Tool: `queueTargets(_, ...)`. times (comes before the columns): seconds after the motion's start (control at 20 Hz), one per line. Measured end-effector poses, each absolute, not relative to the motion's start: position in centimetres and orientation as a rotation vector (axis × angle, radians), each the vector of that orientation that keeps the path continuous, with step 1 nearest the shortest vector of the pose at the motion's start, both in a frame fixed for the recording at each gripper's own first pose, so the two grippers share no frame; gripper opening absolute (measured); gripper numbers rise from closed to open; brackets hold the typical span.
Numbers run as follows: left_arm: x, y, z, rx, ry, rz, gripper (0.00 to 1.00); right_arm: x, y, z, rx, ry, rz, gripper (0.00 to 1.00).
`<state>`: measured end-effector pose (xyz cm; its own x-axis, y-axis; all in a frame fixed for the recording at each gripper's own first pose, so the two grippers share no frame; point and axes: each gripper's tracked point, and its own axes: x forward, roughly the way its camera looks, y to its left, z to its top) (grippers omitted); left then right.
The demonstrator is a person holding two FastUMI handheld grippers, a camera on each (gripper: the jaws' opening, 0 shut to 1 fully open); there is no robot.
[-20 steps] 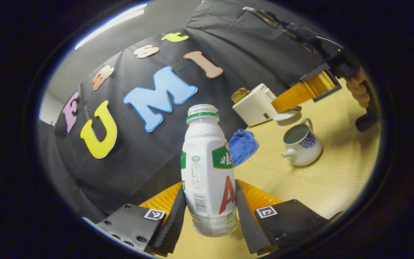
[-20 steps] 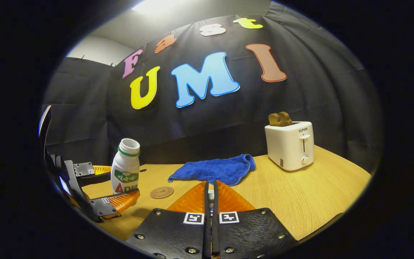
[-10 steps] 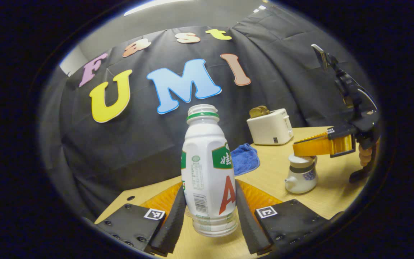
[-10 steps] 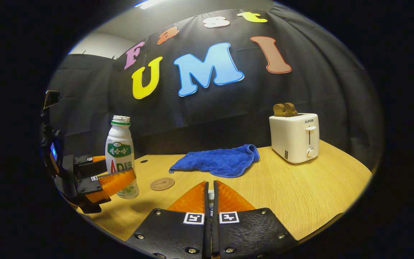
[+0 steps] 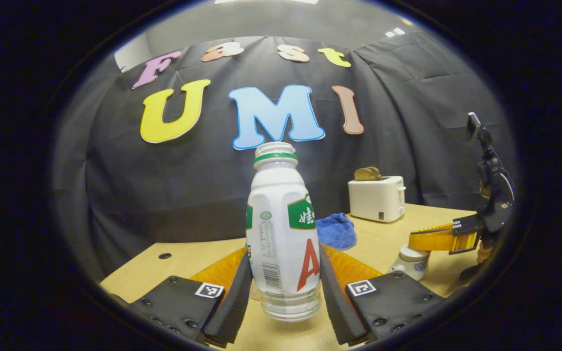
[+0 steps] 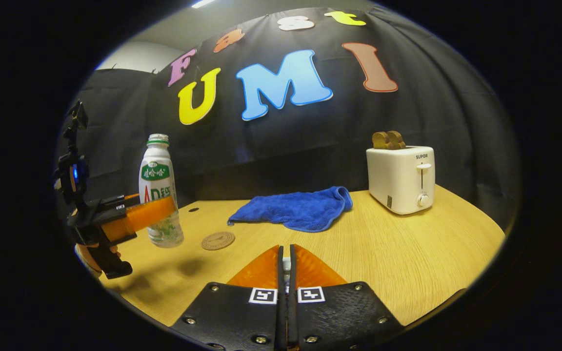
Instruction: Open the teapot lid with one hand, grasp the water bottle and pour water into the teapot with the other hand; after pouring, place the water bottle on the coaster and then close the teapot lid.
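well, on the left you had the left gripper (image 5: 286, 285) closed about halfway, both fingers pressed on the lower body of the uncapped water bottle (image 5: 281, 229), which stood upright and looked to hang just clear of the table (image 6: 408, 253). just right of it in the right gripper view lay the round coaster (image 6: 218, 240), bare and apart from the bottle, so setting down was the step in hand. you needed to slide right, centre the base over the disc, lower it level, and only then let go. farther right, past the blue cloth (image 6: 295, 209), the right gripper (image 5: 437, 241) sat over the teapot (image 5: 410, 263), nearly closed on what looked like the lid (image 6: 286, 265) knob; whether the lid was seated, i cannot tell.
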<state>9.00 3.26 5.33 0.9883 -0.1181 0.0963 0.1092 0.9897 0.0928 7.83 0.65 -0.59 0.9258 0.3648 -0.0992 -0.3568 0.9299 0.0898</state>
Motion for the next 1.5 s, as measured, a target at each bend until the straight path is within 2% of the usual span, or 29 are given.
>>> queueTargets(0.05, 9.3, 3.6, 5.6, 0.078, -0.107, -0.111, 0.77, 7.8, 0.7, -0.4, 0.063, 0.109, 0.368, 0.01)
queueTargets(0.1, 9.5, 3.7, 5.9, 0.061, -0.113, -0.117, 0.71, 7.7, 0.7, -0.5, 0.054, 0.11, 0.368, 0.01)
queueTargets(0.15, 9.8, 3.8, 5.9, 0.038, -0.117, -0.126, 0.7, 7.6, 0.8, -0.7, 0.045, 0.113, 0.369, 0.01)
queueTargets(0.2, 10.1, 3.9, 5.9, 0.011, -0.119, -0.139, 0.83, 7.7, 0.8, -0.8, 0.037, 0.107, 0.366, 0.01)
queueTargets(0.25, 10.4, 4.1, 5.9, -0.015, -0.121, -0.151, 0.77, 7.8, 0.8, -0.8, 0.036, 0.107, 0.362, 0.01)
queueTargets(0.3, 10.9, 4.0, 6.1, -0.037, -0.123, -0.171, 0.77, 7.7, 0.7, -0.8, 0.05, 0.104, 0.356, 0.02)
queueTargets(0.35, 11.5, 4.1, 6.3, -0.058, -0.127, -0.184, 0.83, 7.7, 0.8, -0.8, 0.07, 0.105, 0.362, 0.06)
queueTargets(0.45, 12.5, 4.5, 6.6, -0.105, -0.134, -0.2, 0.83, 7.7, 0.9, -0.6, 0.123, 0.107, 0.375, 0.1)
queueTargets(0.55, 13.5, 5.4, 6.1, -0.133, -0.135, -0.195, 0.71, 7.7, 0.7, -0.5, 0.174, 0.116, 0.375, 0.19)
queueTargets(0.6, 13.9, 5.8, 5.8, -0.134, -0.134, -0.187, 0.71, 7.8, 0.4, -0.5, 0.187, 0.117, 0.366, 0.31)
queueTargets(0.65, 14.3, 6.2, 5.5, -0.123, -0.129, -0.176, 0.71, 8.0, 0.2, -0.5, 0.198, 0.122, 0.353, 0.3)
queueTargets(0.7, 14.7, 6.6, 5.2, -0.113, -0.121, -0.168, 0.77, 8.0, 0.0, -0.5, 0.206, 0.122, 0.35, 0.31)
queueTargets(0.75, 15.2, 6.8, 4.9, -0.105, -0.115, -0.161, 0.77, 8.0, 0.1, -0.5, 0.208, 0.123, 0.347, 0.31)
queueTargets(0.8, 15.6, 7.0, 4.7, -0.103, -0.111, -0.159, 0.83, 7.9, -0.1, -0.3, 0.2, 0.12, 0.34, 0.34)
queueTargets(0.9, 16.6, 7.4, 3.9, -0.089, -0.095, -0.146, 0.83, 7.9, 0.0, -0.2, 0.179, 0.105, 0.332, 0.37)
queueTargets(0.95, 17.4, 7.4, 3.1, -0.079, -0.081, -0.141, 0.77, 7.8, -0.1, 0.1, 0.165, 0.089, 0.323, 0.37)
queueTargets(1.05, 18.5, 7.3, 1.8, -0.06, -0.048, -0.136, 0.77, 7.6, -0.4, 0.9, 0.138, 0.049, 0.302, 0.37)
queueTargets(1.1, 19.0, 7.3, 1.4, -0.052, -0.038, -0.132, 0.72, 7.5, -0.5, 1.1, 0.128, 0.035, 0.298, 0.37)
queueTargets(1.25, 20.3, 7.6, 0.7, -0.04, -0.026, -0.118, 0.71, 7.4, -0.4, 1.3, 0.127, 0.022, 0.3, 0.37)
queueTargets(1.3, 20.7, 7.6, 0.7, -0.04, -0.029, -0.116, 0.77, 7.4, -0.3, 1.3, 0.131, 0.024, 0.301, 0.37)
queueTargets(1.35, 21.1, 7.7, 0.6, -0.04, -0.03, -0.112, 0.72, 7.4, -0.3, 1.3, 0.135, 0.025, 0.304, 0.37)
queueTargets(1.4, 21.5, 7.7, 0.4, -0.043, -0.028, -0.108, 0.83, 7.4, -0.3, 1.4, 0.137, 0.024, 0.305, 0.37)
queueTargets(1.45, 21.9, 7.7, 0.1, -0.051, -0.023, -0.105, 0.83, 7.4, -0.4, 1.5, 0.137, 0.022, 0.304, 0.37)
queueTargets(1.5, 22.2, 7.8, -0.1, -0.058, -0.02, -0.105, 0.77, 7.3, -0.4, 1.5, 0.135, 0.02, 0.302, 0.37)
